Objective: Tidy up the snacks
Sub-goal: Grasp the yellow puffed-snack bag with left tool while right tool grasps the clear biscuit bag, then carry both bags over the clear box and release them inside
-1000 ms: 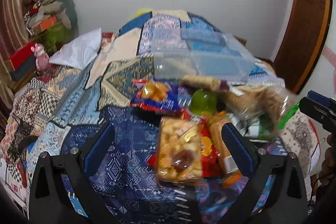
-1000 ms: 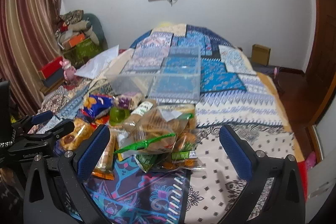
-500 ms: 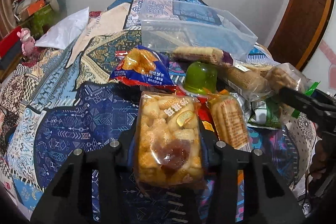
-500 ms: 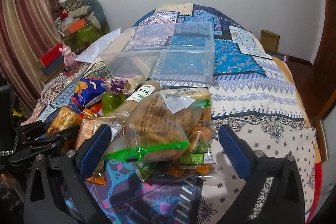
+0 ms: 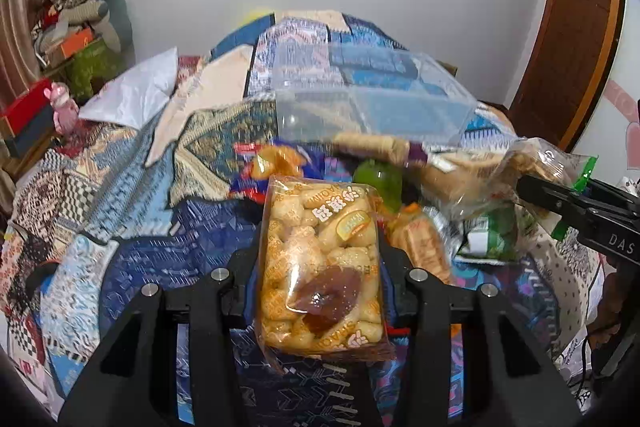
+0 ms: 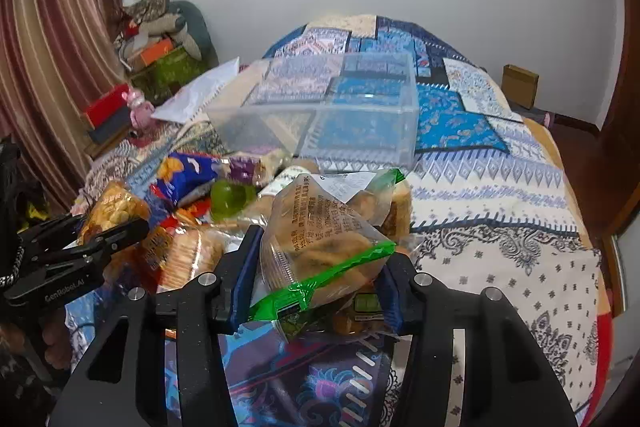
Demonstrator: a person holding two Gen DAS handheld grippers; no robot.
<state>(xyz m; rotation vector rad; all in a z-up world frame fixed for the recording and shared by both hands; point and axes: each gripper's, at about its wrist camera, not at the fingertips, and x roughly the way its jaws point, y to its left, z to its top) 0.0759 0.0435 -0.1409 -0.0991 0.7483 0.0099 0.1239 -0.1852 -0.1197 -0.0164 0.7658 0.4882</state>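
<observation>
My left gripper (image 5: 320, 267) is shut on a clear pack of puffed biscuits (image 5: 320, 267) and holds it above the bed. My right gripper (image 6: 312, 279) is shut on a clear bag of pastries with green edges (image 6: 320, 239), lifted off the snack pile. The pile holds a blue chip bag (image 6: 188, 175), a green jelly cup (image 6: 232, 197), a cracker sleeve (image 6: 188, 255) and bread rolls (image 5: 376, 145). An empty clear plastic bin (image 6: 332, 115) stands behind the pile; it also shows in the left wrist view (image 5: 360, 99). Each gripper appears in the other's view: the right one (image 5: 576, 207), the left one (image 6: 80, 247).
The bed has a patterned patchwork cover (image 6: 500, 187). A white pillow (image 5: 132, 95) lies at the left. Boxes and a pink toy (image 5: 62, 107) sit by the curtain. A wooden door (image 5: 568, 47) is at the right, a cardboard box (image 6: 520, 85) on the floor.
Both grippers went from open to shut: the left closed on the biscuit pack, the right on the green-edged pastry bag. Both packs have risen from the pile.
</observation>
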